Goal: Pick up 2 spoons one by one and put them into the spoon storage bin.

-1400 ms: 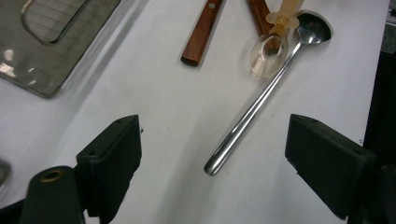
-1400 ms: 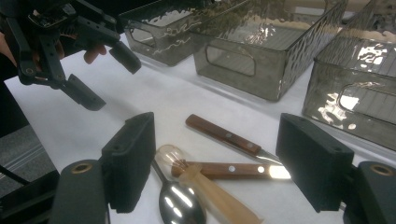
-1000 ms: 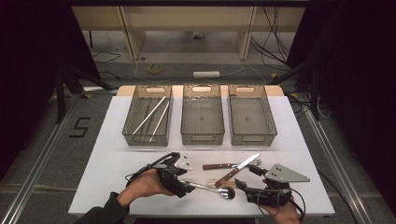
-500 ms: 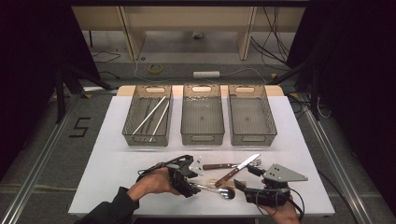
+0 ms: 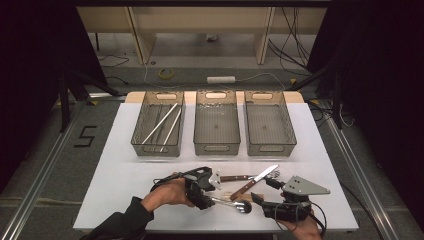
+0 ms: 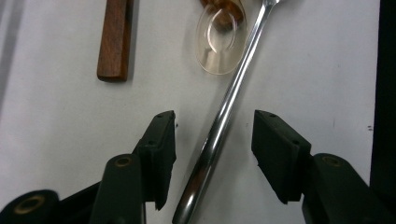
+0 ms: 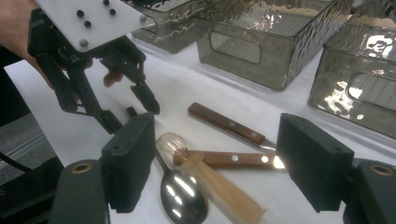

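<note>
The left claw [image 6: 212,140], its jaws just closing and about half apart, straddles the metal spoon's handle [image 6: 219,130] on the white worktop [image 6: 56,121] without pressing it. Bare worktop lies on both sides. The right claw [image 7: 215,163] stands wide open and empty above the spoon's bowl [image 7: 183,193], near the worktop's front edge.

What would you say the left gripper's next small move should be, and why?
Probably close fully on the spoon. The left gripper straddles its handle, and its jaws have just been closing, yet gaps remain on both sides, so the pads do not press on it. Only then lift.
</note>
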Demonstrator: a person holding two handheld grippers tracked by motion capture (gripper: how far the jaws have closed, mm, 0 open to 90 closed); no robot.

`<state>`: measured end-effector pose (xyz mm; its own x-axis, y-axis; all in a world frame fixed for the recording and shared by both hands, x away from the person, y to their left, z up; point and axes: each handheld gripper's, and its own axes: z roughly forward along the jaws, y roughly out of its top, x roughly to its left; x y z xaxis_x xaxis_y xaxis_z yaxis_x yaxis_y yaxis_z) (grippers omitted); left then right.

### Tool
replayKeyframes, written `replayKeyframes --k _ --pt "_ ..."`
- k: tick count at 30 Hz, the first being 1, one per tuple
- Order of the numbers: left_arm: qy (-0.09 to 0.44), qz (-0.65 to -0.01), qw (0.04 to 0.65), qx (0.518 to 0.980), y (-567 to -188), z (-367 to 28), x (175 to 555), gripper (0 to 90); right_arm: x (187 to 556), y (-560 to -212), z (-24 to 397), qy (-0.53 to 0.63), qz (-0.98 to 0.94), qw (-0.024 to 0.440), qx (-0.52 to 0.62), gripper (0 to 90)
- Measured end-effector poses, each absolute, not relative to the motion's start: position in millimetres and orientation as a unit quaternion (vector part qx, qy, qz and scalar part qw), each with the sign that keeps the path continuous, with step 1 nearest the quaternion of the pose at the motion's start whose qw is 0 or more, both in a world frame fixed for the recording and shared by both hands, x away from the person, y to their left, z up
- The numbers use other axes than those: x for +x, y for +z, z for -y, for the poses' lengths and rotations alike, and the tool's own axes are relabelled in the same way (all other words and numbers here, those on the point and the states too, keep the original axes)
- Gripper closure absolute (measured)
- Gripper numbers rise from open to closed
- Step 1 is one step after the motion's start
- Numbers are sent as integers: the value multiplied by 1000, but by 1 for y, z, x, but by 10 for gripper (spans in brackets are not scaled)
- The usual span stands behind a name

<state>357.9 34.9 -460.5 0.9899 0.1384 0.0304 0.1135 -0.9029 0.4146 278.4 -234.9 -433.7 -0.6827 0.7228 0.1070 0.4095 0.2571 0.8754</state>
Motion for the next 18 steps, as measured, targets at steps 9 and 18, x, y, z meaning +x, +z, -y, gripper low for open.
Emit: replayKeyframes --k 9,18 --pt "30 -42 194 980 -463 -29 359 577 278 -433 235 488 -777 158 365 296" --pt "24 -23 188 982 -463 -26 355 691 278 -434 234 488 -777 158 364 296"
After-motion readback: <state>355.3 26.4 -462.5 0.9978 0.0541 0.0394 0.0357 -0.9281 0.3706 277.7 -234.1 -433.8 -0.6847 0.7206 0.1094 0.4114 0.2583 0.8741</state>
